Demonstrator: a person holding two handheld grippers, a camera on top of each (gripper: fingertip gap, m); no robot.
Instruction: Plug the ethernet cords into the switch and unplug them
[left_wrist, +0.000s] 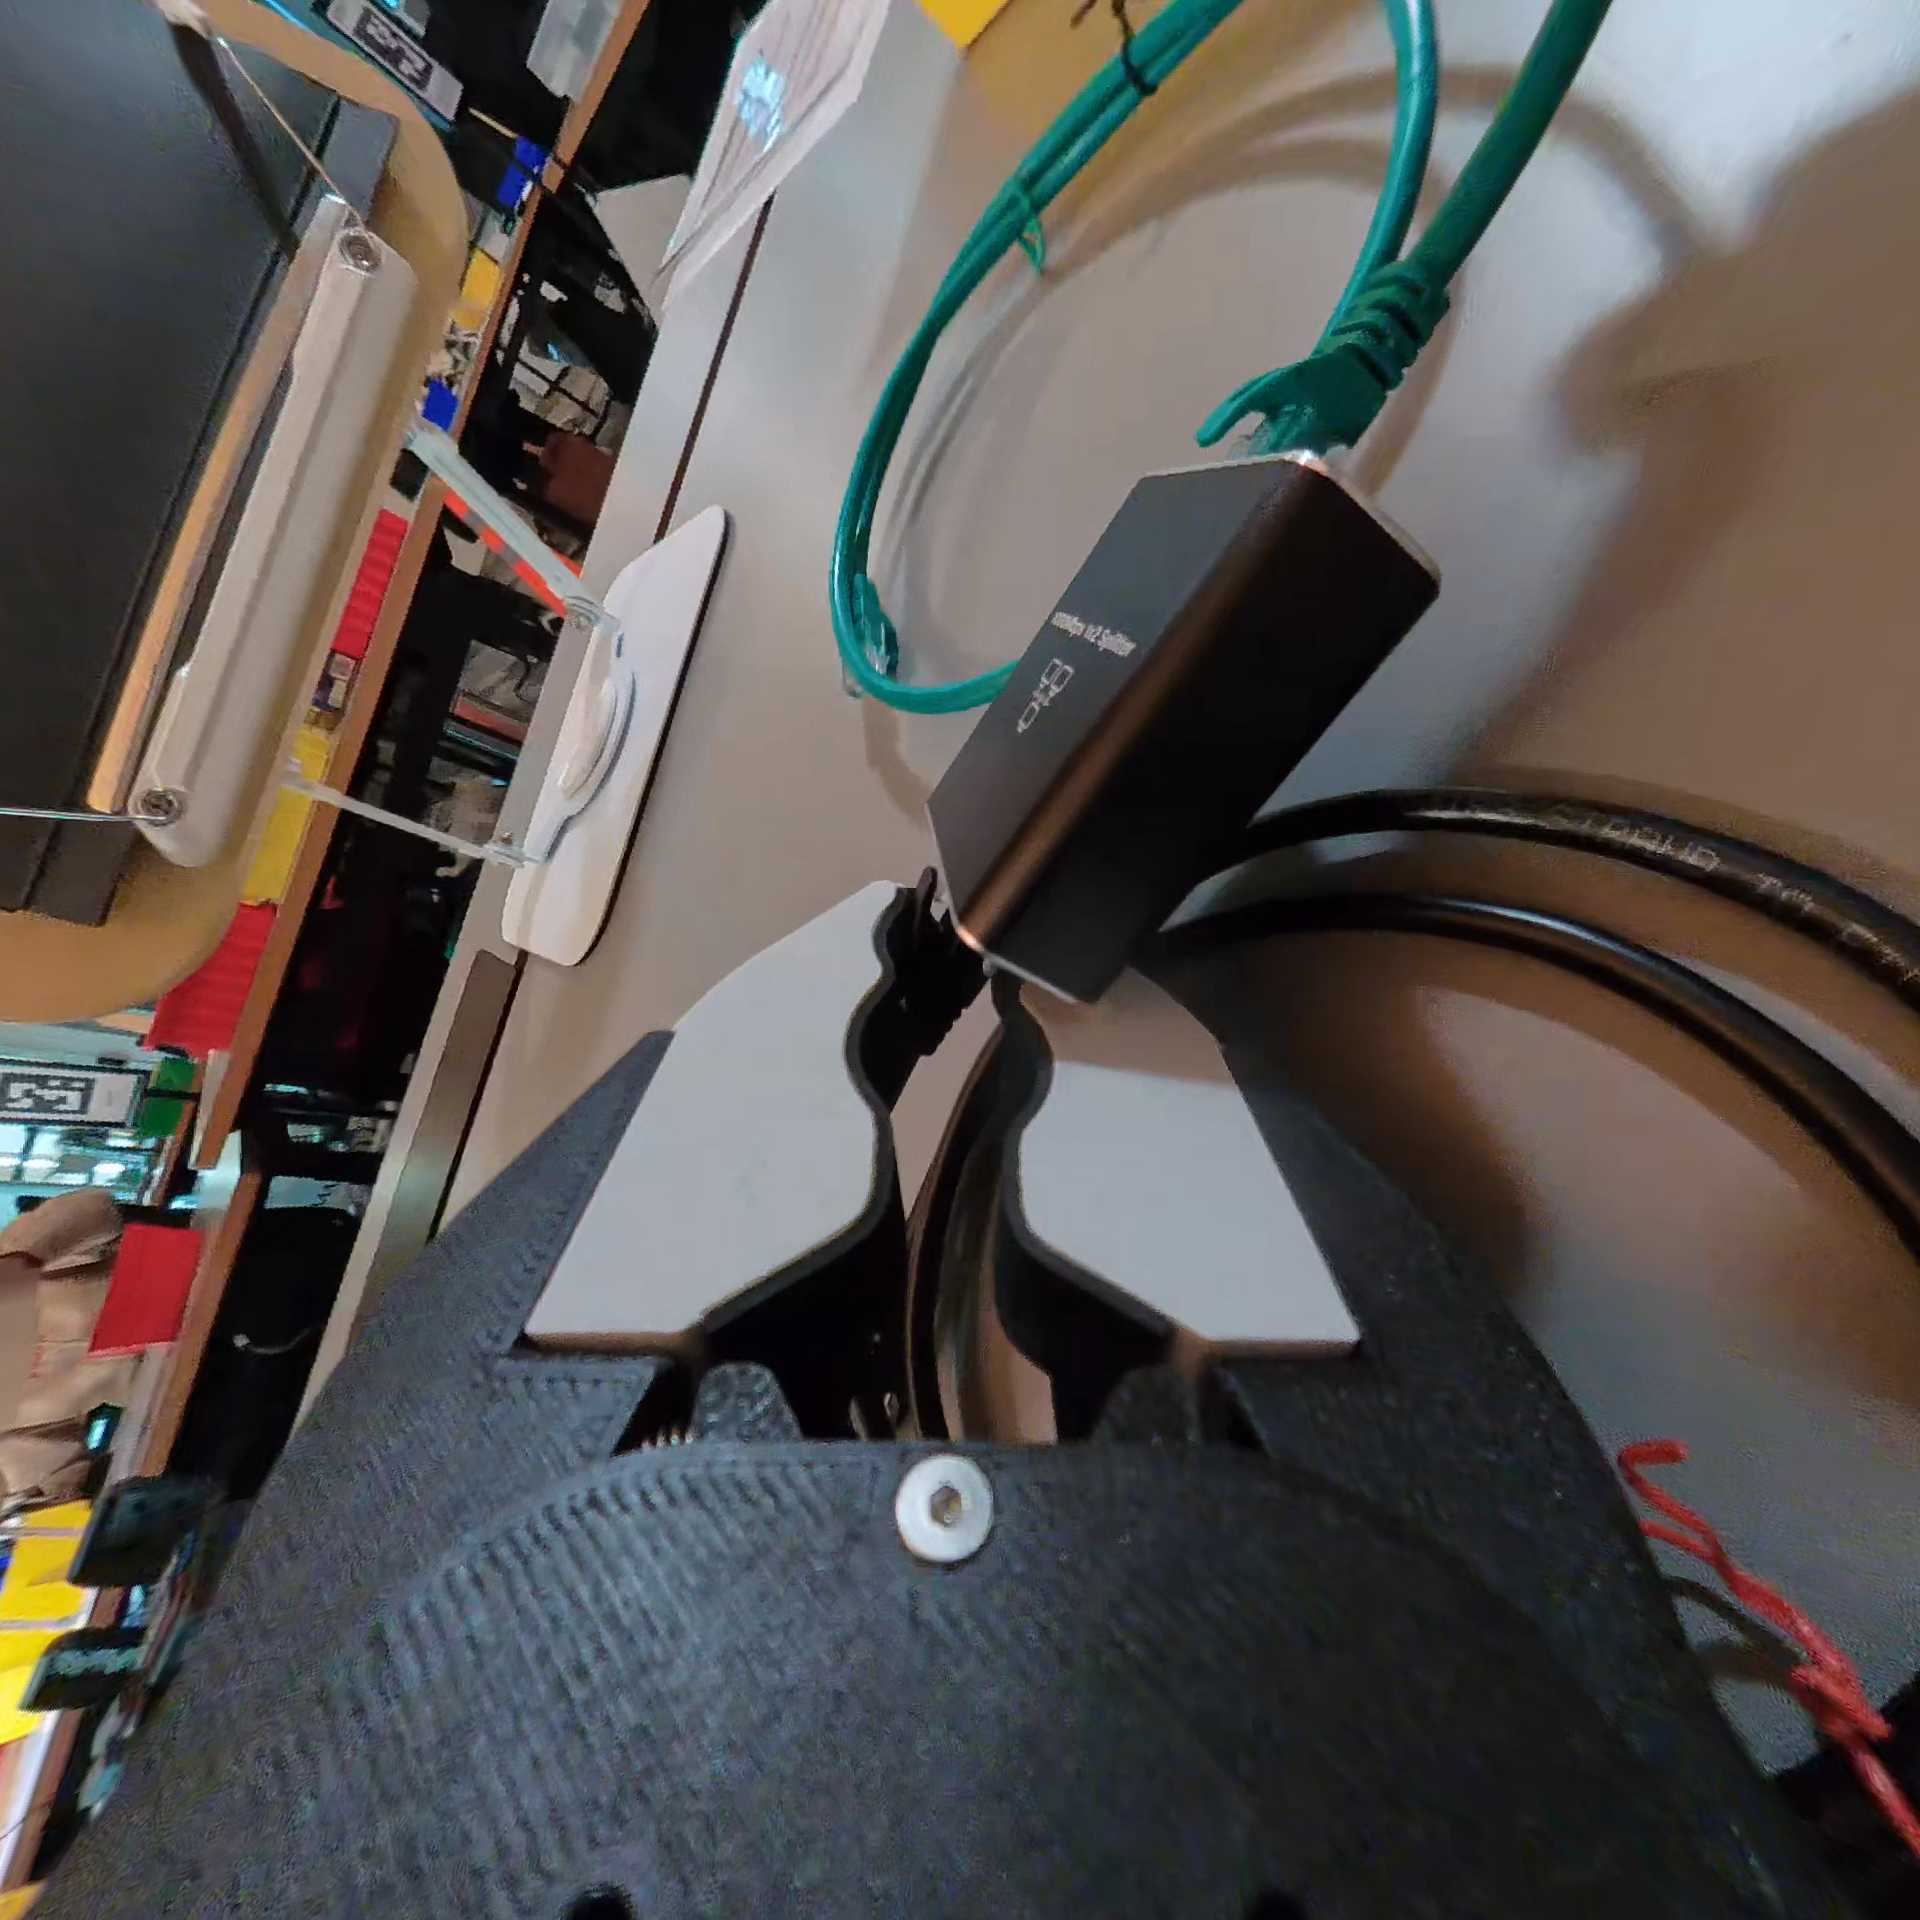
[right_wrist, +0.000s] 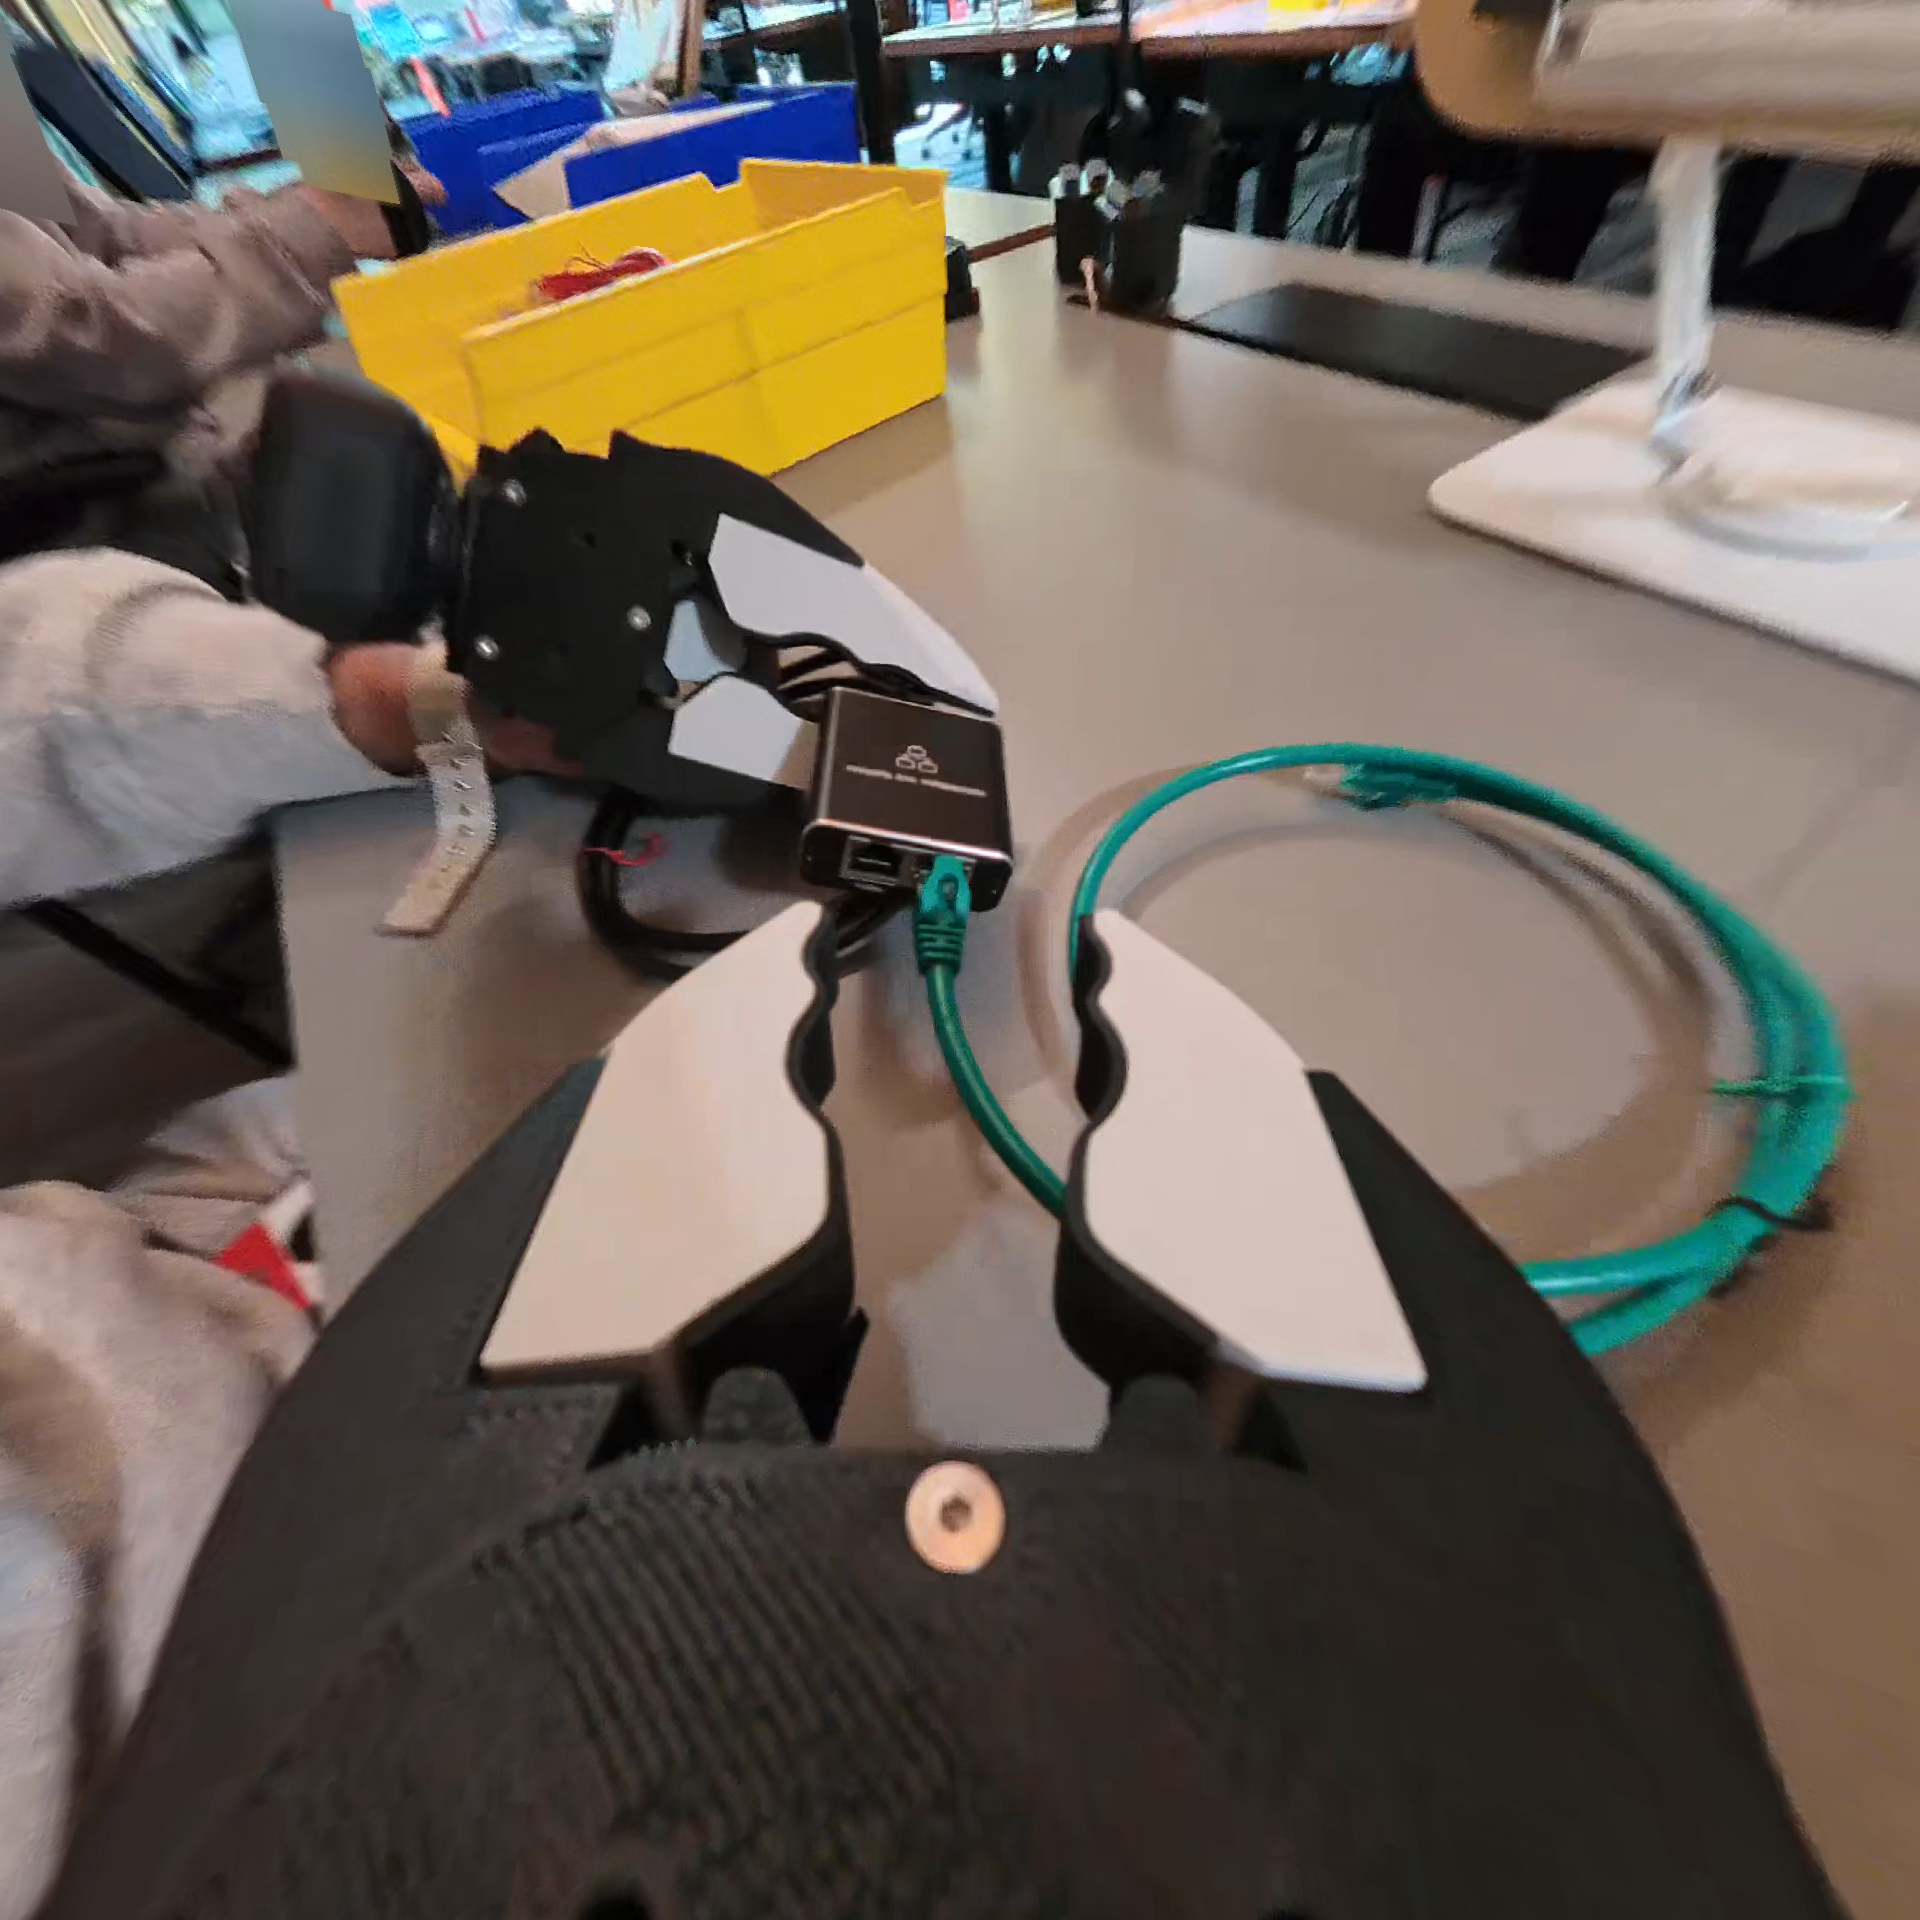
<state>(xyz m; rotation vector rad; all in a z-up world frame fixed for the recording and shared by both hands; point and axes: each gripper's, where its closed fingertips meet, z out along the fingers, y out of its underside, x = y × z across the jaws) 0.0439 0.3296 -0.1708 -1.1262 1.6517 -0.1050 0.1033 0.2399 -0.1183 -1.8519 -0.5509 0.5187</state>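
Right wrist view, right gripper (right_wrist: 951, 971) open (green cord (right_wrist: 971, 1070) between), switch (right_wrist: 914, 774) ahead

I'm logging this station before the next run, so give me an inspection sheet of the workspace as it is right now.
Surface: grey-beige table, mostly bare.
Job's things: black switch on the table; green ethernet cord plugged into one front port, the port beside it empty.
Clutter: yellow bins; white stand base.
Grippers: left gripper shut on the black cable at the switch's back; right gripper open, astride the green cord, not touching it.
Cables: green cord coiled and tied; black cable looped behind the switch.
Surroundings: a person's sleeve at left; shelving and desks, blurred.
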